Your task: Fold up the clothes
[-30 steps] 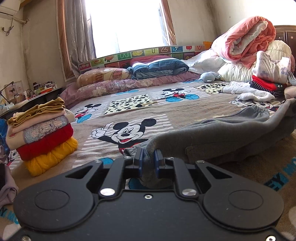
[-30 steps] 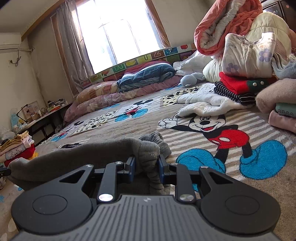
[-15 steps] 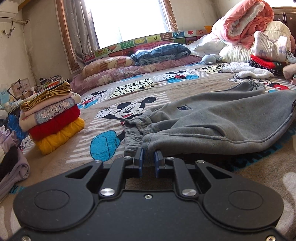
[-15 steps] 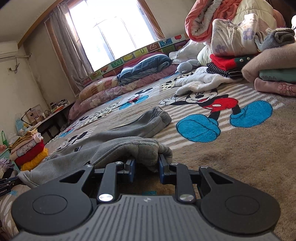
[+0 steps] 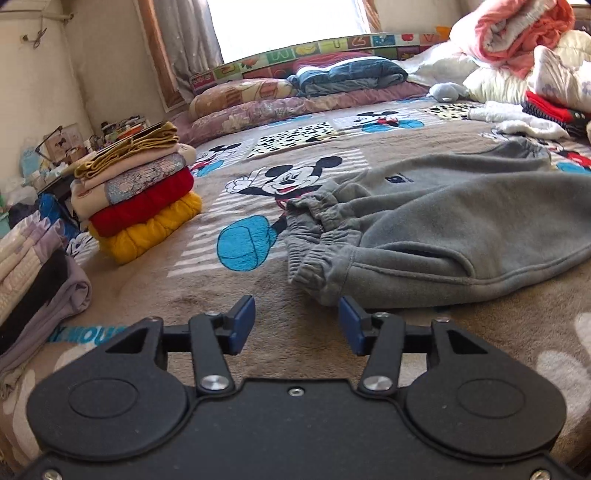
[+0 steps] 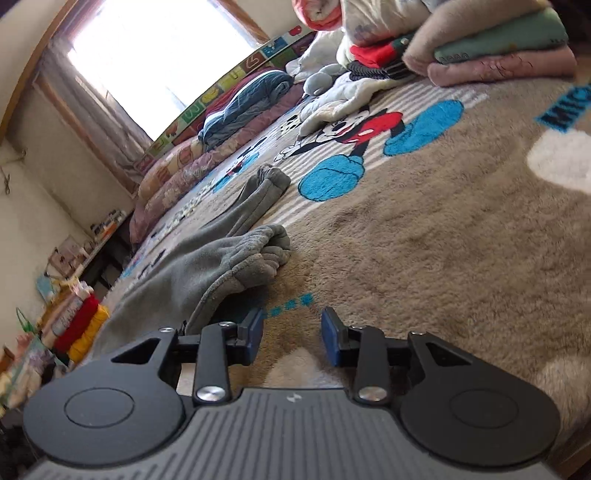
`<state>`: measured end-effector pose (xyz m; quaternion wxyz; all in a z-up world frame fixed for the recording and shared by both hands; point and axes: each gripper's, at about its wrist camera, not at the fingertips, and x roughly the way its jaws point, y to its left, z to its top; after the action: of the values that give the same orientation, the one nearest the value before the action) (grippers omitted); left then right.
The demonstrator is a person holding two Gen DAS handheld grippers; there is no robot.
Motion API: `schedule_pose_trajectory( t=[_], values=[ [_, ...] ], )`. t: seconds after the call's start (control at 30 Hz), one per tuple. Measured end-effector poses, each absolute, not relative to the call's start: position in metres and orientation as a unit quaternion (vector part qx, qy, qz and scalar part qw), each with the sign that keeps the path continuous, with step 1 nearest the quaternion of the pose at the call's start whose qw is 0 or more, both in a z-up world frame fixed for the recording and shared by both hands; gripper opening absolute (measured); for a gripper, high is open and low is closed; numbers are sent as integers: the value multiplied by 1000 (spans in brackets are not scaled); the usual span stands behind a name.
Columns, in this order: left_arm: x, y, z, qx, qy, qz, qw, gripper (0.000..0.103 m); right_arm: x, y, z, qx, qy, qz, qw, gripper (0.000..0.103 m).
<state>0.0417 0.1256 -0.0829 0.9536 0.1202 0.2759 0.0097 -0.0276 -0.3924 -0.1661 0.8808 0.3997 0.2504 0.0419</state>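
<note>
While both grippers sit low over the bed, this is the layout, nearest first.

Left gripper (image 5: 296, 325): jaws opening, roughly half apart, nothing between them; the waistband lies just beyond the right-side pad.

Right gripper (image 6: 291, 336): jaws opening, a moderate gap, empty; the trouser cuff lies just ahead and to the left.

Grey sweatpants (image 5: 443, 229): spread flat across the bed blanket (image 5: 258, 325), one leg laid along the other, elastic waistband (image 5: 317, 236) bunched toward the left gripper, ribbed cuffs (image 6: 266, 251) toward the right.

Handling: thick fleece, soft and floppy, probably light; it should drape and sag, not hold shape. The gathered waistband and cuffs look like the firmest places to pinch.

Stack of folded clothes (image 5: 140, 199): further left, yellow at the bottom, red above.

Pile of bedding (image 5: 517, 33): far right, near the pillows.
</note>
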Motion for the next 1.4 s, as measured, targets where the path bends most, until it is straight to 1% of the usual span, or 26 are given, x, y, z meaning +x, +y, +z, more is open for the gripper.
schedule_pose_trajectory(
  t=[0.03,0.07,0.1,0.17,0.23,0.3,0.33,0.43,0.53,0.63,0.67,0.7,0.77,1.0,1.03,1.07,1.1,1.13,1.17,1.2,1.23,1.27,1.3,1.4],
  values=[
    [42,129,-79,104,277,18,955,55,-28,-400,-171,436,239,44,866,41],
    [41,132,-75,86,278,25,956,57,-28,-406,-176,472,226,48,851,45],
    [42,139,-72,40,284,29,958,61,-29,-411,-181,503,212,51,836,49],
    [44,154,-68,-59,297,28,953,63,-27,-417,-187,552,188,56,810,53],
    [47,170,-73,-168,311,15,935,66,-23,-418,-190,575,177,64,796,58],
    [48,185,-88,-289,326,-3,900,66,-16,-417,-192,590,171,75,786,66],
    [49,189,-97,-338,330,-11,881,66,-11,-417,-192,594,169,81,782,67],
    [50,191,-113,-418,326,-28,848,66,5,-412,-192,592,175,90,782,68],
    [55,184,-118,-442,317,-36,838,66,18,-407,-192,586,181,95,784,68],
    [64,174,-117,-443,313,-37,839,66,29,-404,-194,587,186,100,782,66],
    [66,171,-118,-442,313,-37,840,66,33,-403,-195,588,188,102,780,61],
    [70,168,-118,-441,313,-37,840,66,37,-404,-197,592,191,104,776,54],
    [77,161,-119,-438,315,-36,842,66,45,-404,-202,603,195,108,766,48],
    [90,152,-123,-429,316,-31,845,66,67,-409,-206,625,184,124,748,47],
    [90,152,-123,-426,314,-26,848,62,71,-409,-206,626,184,126,747,47],
    [90,152,-124,-422,311,-21,851,56,74,-408,-206,624,185,126,749,47],
    [91,150,-124,-411,313,-16,856,42,77,-407,-205,618,186,126,753,46],
    [93,149,-125,-400,317,-12,860,33,78,-404,-202,604,191,124,764,44],
    [93,148,-126,-397,319,-12,861,30,80,-402,-200,588,197,121,775,37],
    [93,148,-126,-395,320,-13,861,24,80,-401,-197,580,193,123,782,33],
    [92,149,-125,-393,318,-18,862,17,78,-400,-195,574,188,125,787,32],
    [90,150,-123,-394,313,-24,864,14,77,-400,-192,568,182,128,793,30],
    [88,152,-119,-396,304,-30,866,9,76,-400,-188,562,172,132,798,28],
    [81,161,-111,-414,286,-47,863,7,67,-405,-170,541,139,150,816,27]
  ],
)
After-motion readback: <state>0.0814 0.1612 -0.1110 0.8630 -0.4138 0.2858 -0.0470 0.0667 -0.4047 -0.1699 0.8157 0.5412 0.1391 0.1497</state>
